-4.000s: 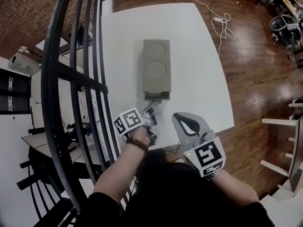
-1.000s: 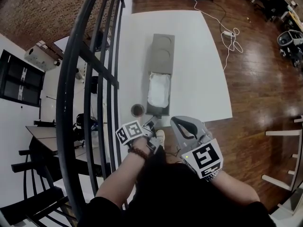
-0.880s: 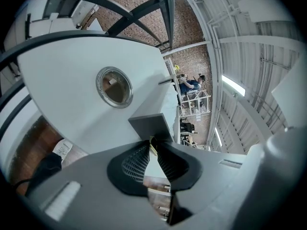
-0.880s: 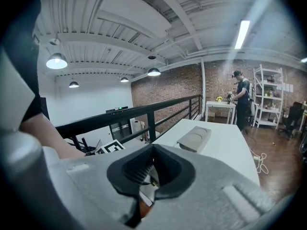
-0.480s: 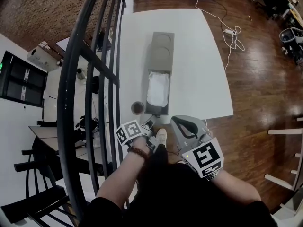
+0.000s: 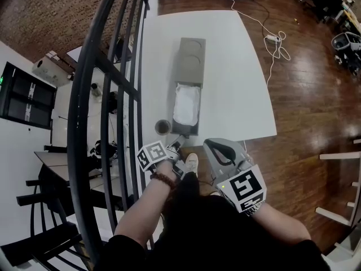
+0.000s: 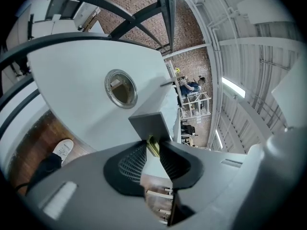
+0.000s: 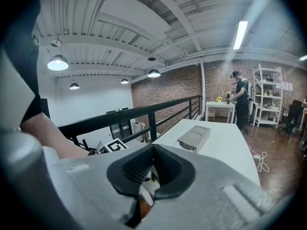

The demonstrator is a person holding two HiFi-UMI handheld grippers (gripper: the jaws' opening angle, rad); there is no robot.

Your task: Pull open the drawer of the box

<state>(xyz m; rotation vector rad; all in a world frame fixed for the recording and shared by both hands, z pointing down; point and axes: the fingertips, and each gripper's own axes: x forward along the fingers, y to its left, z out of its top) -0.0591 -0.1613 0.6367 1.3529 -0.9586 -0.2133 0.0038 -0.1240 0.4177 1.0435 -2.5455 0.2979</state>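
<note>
A long grey box (image 6: 192,55) lies on the white table (image 6: 237,83). Its drawer (image 6: 186,130) stands pulled out toward me, with a white lining inside. My left gripper (image 6: 179,141) is at the drawer's front (image 7: 147,123). Its jaws are opening, and the small yellowish pull (image 7: 152,146) sits between the pads with slack on either side. My right gripper (image 6: 207,145) hangs off the table's near edge beside the left one, shut and holding nothing. From there the box (image 8: 194,138) shows farther up the table.
A small round cup (image 6: 163,127) stands on the table just left of the drawer's front. A black railing (image 6: 107,95) runs along the table's left side. A white cable (image 6: 273,41) lies on the wooden floor at right. A person (image 8: 240,99) stands far off.
Since the oldest frame the drawer has come out of the box toward me, baring its white lining. Over the last second the left gripper has stayed at the drawer's front.
</note>
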